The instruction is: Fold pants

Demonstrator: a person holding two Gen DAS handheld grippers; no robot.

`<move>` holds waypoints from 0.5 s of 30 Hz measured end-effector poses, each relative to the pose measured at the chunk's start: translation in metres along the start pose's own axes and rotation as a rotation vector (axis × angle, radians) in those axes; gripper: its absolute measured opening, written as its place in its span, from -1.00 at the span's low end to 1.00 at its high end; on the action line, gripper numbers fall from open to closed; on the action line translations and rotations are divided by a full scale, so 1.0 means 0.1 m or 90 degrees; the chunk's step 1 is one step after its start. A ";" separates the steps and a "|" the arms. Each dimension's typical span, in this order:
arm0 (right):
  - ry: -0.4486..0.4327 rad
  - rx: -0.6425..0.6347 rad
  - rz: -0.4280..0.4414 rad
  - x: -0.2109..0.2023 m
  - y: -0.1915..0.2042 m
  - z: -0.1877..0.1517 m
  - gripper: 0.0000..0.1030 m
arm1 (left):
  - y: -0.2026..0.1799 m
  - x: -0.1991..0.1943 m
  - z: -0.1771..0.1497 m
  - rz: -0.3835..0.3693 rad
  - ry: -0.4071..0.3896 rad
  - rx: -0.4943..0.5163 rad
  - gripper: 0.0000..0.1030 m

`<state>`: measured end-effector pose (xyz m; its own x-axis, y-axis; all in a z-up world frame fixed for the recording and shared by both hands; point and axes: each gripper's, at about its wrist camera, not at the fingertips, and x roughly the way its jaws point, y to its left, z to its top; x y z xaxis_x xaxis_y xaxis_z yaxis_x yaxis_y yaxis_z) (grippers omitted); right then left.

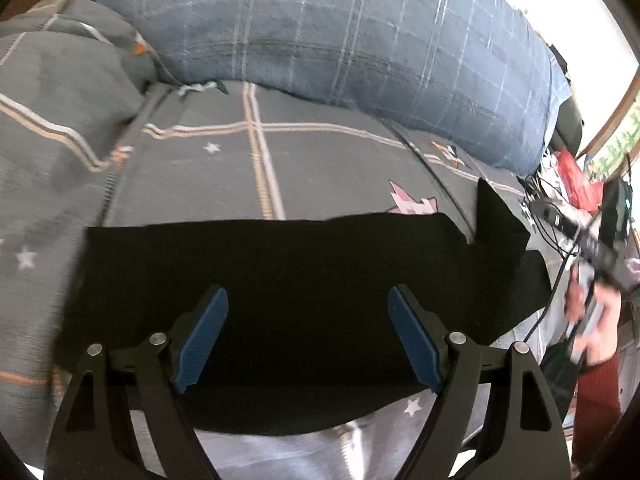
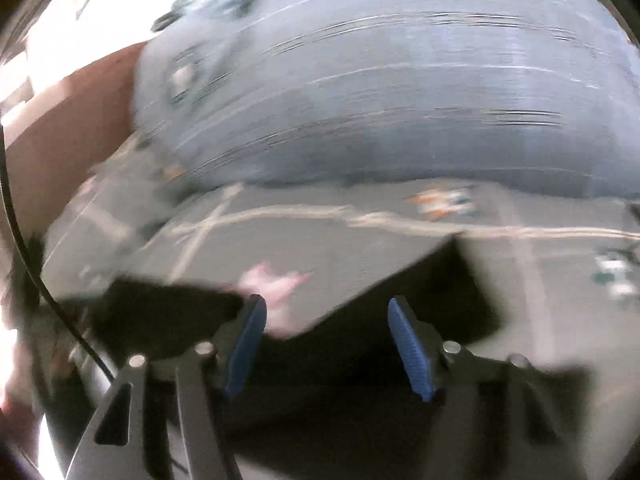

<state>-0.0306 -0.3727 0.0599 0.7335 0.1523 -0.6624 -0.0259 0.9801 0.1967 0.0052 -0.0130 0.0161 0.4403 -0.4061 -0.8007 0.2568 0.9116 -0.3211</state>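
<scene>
The black pants (image 1: 280, 272) lie flat across a grey bedspread (image 1: 320, 168), and one corner (image 1: 496, 216) stands folded up at their right end. My left gripper (image 1: 308, 294) hovers over the middle of the pants, open, with nothing between its blue pads (image 1: 208, 332). At the right edge of the left wrist view a hand (image 1: 592, 320) in a red sleeve carries the blurred right gripper (image 1: 592, 248). The right wrist view is smeared by motion. There my right gripper (image 2: 326, 302) is open above the black pants (image 2: 360, 360), and its pads (image 2: 408, 344) touch no cloth.
A thick blue checked quilt (image 1: 360, 40) is rolled along the far side of the bed. A grey pillow (image 1: 60, 100) bulges at the left. Cables, a power strip and a red bag (image 1: 576, 180) clutter the floor beyond the bed's right edge.
</scene>
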 end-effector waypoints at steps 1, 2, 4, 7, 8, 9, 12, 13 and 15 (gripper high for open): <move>-0.002 0.013 -0.023 0.02 -0.15 0.05 0.48 | -0.03 0.04 0.00 -0.003 0.005 0.000 0.60; -0.001 0.028 -0.048 0.07 -0.25 0.10 0.48 | -0.05 0.07 0.00 -0.005 0.010 0.002 0.60; 0.008 0.068 -0.085 0.15 -0.50 0.13 0.48 | -0.12 0.14 0.00 -0.006 0.018 0.012 0.60; 0.044 0.083 -0.101 0.34 -0.69 0.11 0.48 | -0.16 0.22 0.00 -0.007 0.027 0.018 0.60; 0.057 0.074 -0.111 0.38 -0.74 0.06 0.46 | -0.17 0.24 0.00 -0.006 0.030 0.019 0.60; 0.073 0.063 -0.119 0.46 -0.77 0.03 0.44 | -0.17 0.25 0.00 -0.004 0.031 0.020 0.60; 0.113 0.040 -0.109 0.70 -0.74 -0.08 -0.33 | -0.18 0.26 -0.02 0.002 0.031 0.019 0.60; 0.099 0.022 -0.118 0.69 -0.69 -0.10 -0.55 | -0.18 0.26 -0.02 0.003 0.032 0.018 0.60; 0.098 0.015 -0.121 0.64 -0.62 -0.09 -0.89 | -0.19 0.26 -0.01 0.004 0.032 0.015 0.60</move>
<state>0.0120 -0.4225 -0.0006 0.6116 -0.0149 -0.7910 0.1195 0.9901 0.0737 0.0109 -0.0411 0.0007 0.3990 -0.3959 -0.8271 0.2747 0.9121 -0.3041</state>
